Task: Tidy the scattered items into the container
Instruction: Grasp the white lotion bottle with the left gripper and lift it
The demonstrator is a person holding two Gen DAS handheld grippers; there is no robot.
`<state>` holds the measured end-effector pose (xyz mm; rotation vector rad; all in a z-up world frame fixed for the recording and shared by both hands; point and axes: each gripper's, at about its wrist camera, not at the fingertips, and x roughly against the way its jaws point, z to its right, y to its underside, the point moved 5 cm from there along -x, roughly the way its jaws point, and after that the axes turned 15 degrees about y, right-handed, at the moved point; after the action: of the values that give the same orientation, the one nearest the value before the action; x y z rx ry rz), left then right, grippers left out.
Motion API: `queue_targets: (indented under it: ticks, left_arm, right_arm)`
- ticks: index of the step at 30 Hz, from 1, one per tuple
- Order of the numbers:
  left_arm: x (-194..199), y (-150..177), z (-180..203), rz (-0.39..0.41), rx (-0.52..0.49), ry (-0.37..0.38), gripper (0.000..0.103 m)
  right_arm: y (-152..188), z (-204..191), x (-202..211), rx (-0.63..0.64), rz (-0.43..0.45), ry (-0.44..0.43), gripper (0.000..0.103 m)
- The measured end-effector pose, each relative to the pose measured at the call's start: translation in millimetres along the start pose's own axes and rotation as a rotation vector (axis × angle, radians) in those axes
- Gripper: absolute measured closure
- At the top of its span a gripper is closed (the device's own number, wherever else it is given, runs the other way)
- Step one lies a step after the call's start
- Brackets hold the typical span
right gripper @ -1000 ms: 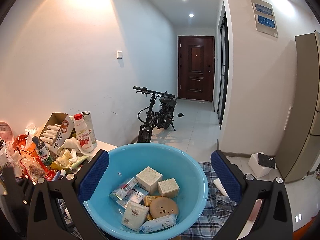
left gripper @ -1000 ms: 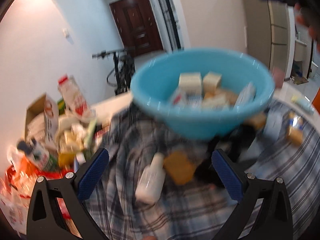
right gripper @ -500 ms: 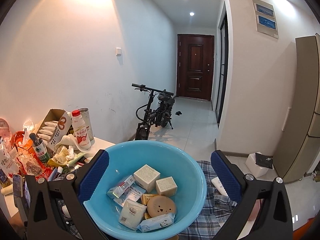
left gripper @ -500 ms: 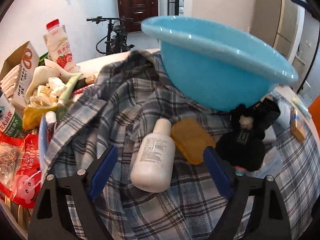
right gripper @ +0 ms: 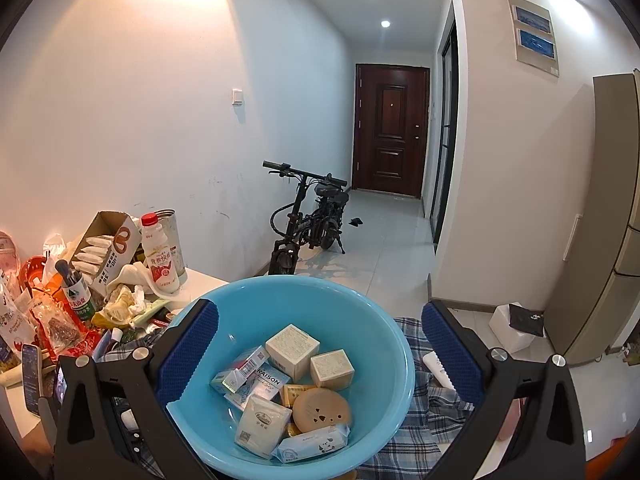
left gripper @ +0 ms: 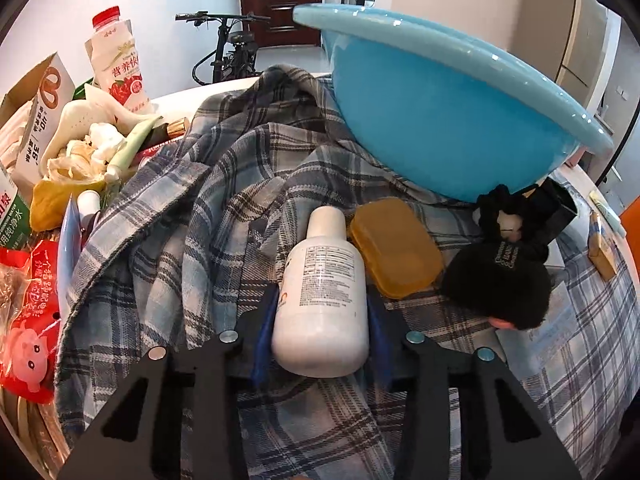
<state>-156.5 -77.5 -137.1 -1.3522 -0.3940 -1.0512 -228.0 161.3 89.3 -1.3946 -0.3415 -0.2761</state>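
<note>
Right, the risk here is plain to me: the bottle [left gripper: 320, 292] is smooth, round and lying on its side on the rumpled shirt [left gripper: 208, 208], and I've got it only near its fat base. If I lift now I reckon it could swivel in the pads, cap end dipping, and slide out. A fold of the plaid could also be nipped under the pads, so the cloth might come up with it and drag the amber case [left gripper: 396, 246] that lies touching the bottle's shoulder. The basin [left gripper: 452, 120] is tipped on the shirt just beyond, its rim overhanging, so I judge a careless swing upward could knock it and spill what's inside.

Now the fingers. My left gripper [left gripper: 320, 332] has just been closing, and the bottle is between the jaws: both blue pads sit against its sides, pinching it low on the body, label up, cap pointing away toward the basin. It hasn't left the cloth yet.

My right gripper [right gripper: 320, 354] is spread wide, pads [right gripper: 188, 350] either side of the basin as seen from that wrist, holding nothing and, as far as I can tell, touching nothing. Below it the basin already carries small boxes, a wipes pack and a round brown tin
</note>
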Motion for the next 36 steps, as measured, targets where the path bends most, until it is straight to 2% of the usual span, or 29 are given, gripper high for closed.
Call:
queue_targets:
  ticks: [17, 23, 31, 36]
  left_arm:
    - [61.7, 1.3, 28.5, 0.127, -0.030, 0.022, 0.065]
    - [68.1, 11.5, 26.3, 0.134, -0.008, 0.027, 0.065]
    - [81.9, 7.3, 38.6, 0.183, -0.020, 0.043, 0.065]
    - [89.0, 5.5, 43.1, 0.209, -0.039, 0.035, 0.065]
  right_arm:
    - [-6.1, -9.9, 13.7, 0.029, 0.035, 0.012, 0.000]
    - [-8.9, -17.0, 22.3, 0.043, 0.053, 0.004, 0.000]
    - [-12.2, -24.4, 39.4, 0.063, 0.086, -0.021, 0.000]
    - [-1.7, -18.4, 52.9, 0.057, 0.057, -0.053, 0.000]
